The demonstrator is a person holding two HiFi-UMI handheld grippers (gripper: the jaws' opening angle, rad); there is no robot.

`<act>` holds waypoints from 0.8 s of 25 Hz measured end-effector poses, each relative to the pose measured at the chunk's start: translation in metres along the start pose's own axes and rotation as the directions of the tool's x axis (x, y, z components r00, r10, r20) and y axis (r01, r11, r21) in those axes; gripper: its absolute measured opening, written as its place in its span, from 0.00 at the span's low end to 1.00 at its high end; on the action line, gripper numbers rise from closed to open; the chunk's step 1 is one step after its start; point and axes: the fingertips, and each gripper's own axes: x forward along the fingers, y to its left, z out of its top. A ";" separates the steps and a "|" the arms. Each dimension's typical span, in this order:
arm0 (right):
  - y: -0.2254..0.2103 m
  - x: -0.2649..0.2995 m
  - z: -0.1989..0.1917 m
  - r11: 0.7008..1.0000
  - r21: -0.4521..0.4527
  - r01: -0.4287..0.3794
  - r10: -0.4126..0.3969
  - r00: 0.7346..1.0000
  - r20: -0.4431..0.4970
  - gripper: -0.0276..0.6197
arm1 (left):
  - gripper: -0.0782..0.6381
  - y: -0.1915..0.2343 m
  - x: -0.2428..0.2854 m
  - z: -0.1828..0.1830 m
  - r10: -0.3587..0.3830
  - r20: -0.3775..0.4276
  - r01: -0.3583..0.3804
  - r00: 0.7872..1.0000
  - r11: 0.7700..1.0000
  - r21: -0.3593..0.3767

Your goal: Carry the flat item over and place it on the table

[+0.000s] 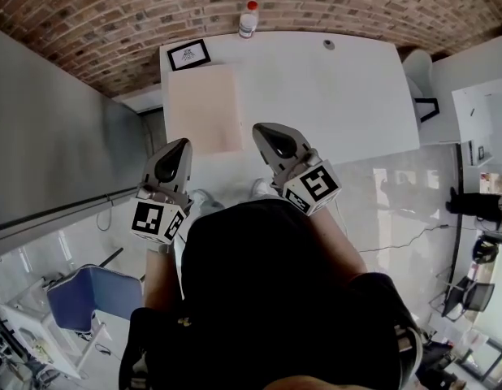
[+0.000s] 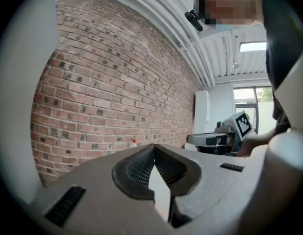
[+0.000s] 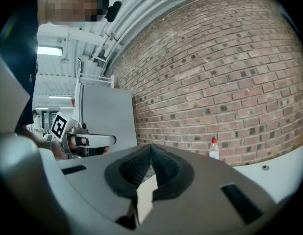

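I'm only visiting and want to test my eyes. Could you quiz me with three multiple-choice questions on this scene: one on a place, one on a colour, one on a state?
1. Where does the bottle stand?
A) at the far edge of the white table, by the brick wall
B) on the floor
C) on a shelf

2. What colour is the bottle's cap?
A) blue
B) red
C) green

3. How is the beige sheet?
A) hanging in the air
B) rolled up
C) lying flat on the table

Answers:
1 A: the head view shows it at the table's far edge.
2 B: the cap shows red in the head view.
3 C: it lies flat, and the left gripper and right gripper are shut and hold nothing.
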 end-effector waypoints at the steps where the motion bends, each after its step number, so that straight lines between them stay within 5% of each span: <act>1: 0.000 -0.004 0.002 1.000 0.001 -0.006 0.006 1.000 0.005 0.06 | 0.11 -0.007 0.001 0.004 -0.027 0.009 0.027 1.000 1.000 -0.006; 20: -0.011 -0.023 -0.001 0.999 -0.042 0.035 -0.035 0.999 -0.009 0.06 | 0.11 -0.042 0.019 0.023 -0.131 0.010 0.130 0.991 0.990 0.055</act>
